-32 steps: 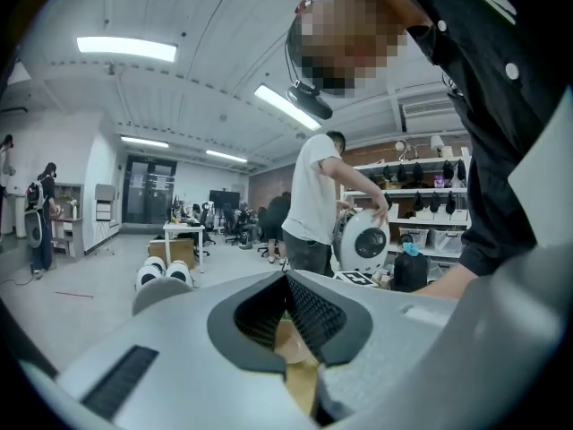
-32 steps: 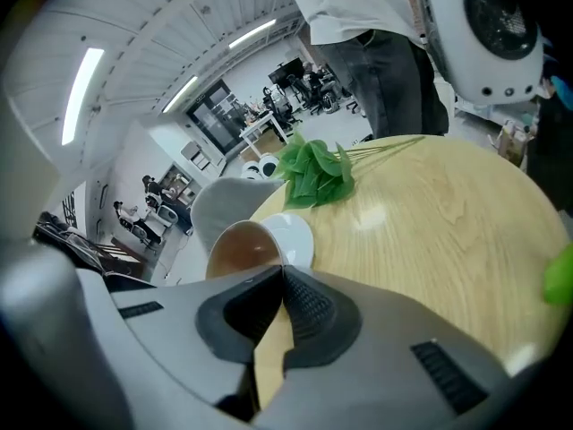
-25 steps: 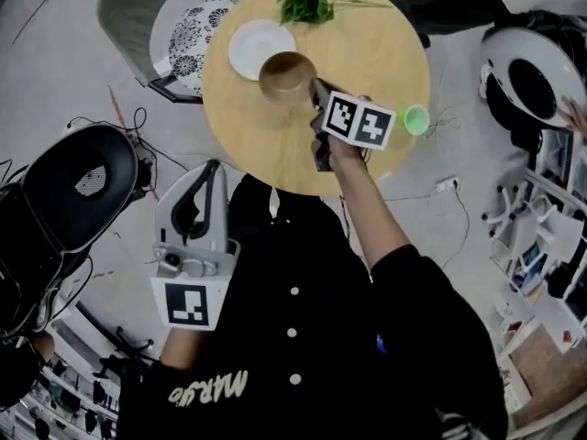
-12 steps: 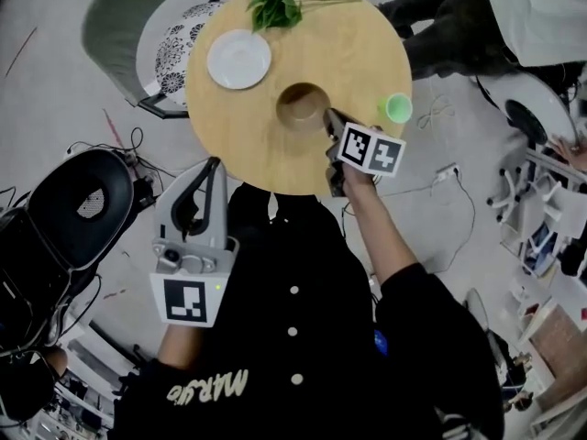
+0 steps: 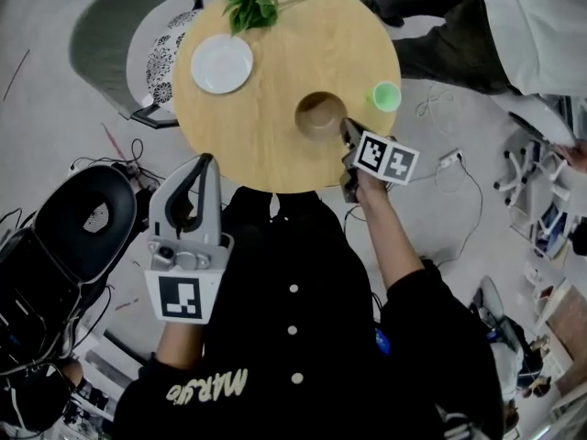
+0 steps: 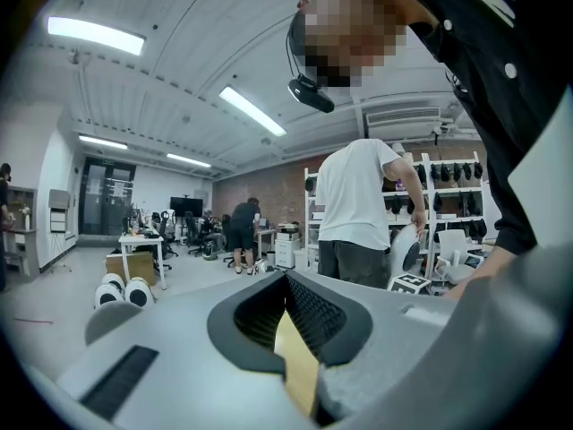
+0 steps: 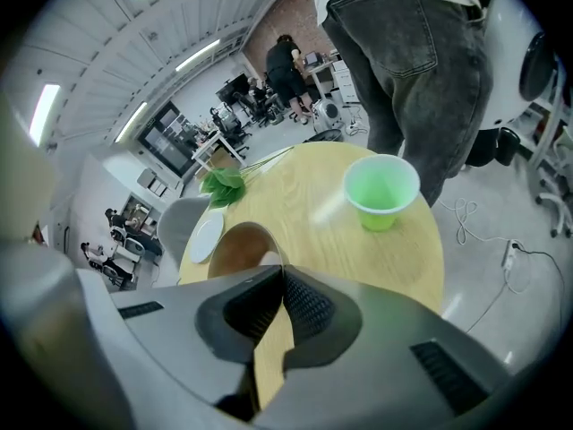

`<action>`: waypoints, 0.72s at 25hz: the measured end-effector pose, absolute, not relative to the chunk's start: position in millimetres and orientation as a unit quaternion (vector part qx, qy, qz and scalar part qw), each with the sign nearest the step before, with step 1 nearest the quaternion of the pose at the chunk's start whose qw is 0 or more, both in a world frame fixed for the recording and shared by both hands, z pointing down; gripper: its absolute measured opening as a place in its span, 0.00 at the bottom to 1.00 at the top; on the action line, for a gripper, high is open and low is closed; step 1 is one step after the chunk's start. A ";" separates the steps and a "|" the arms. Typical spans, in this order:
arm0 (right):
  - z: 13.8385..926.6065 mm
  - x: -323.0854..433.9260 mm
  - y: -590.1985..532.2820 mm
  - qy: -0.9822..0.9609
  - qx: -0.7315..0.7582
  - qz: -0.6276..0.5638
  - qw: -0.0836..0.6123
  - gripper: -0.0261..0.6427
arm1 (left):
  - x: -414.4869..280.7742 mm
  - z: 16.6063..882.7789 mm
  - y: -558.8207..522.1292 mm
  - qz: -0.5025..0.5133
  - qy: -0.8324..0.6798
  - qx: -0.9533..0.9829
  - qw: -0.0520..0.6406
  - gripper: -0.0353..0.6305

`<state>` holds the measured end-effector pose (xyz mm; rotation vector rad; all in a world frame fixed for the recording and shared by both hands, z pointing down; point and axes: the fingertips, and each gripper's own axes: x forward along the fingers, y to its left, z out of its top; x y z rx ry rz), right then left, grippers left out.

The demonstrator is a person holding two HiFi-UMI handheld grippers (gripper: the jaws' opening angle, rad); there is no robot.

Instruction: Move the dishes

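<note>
one plate (image 5: 221, 63), one bowl (image 5: 320, 115), one cup (image 5: 385, 95)

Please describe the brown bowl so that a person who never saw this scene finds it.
Look at the round wooden table. Toward its right side, nearer the green cup than the white plate, is the bowl. It alone is brown and deep, and the right gripper pinches its rim.

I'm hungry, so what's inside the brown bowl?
Nothing that I can see: the brown bowl looks empty, only its bare brown inside showing. The right tool pinches its rim and covers a little bit of the inside there.
</note>
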<state>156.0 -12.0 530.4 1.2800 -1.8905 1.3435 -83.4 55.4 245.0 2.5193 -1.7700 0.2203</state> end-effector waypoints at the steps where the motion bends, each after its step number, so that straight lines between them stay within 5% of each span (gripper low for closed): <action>1: 531.4 163.5 -11.4 -0.687 0.474 0.495 0.242 0.05 | -81.9 244.7 52.6 0.072 -0.571 0.817 0.027 0.06; 18: 568.6 228.6 25.8 -0.641 0.505 0.522 0.250 0.05 | -38.4 255.7 29.6 0.077 -0.526 0.847 0.022 0.06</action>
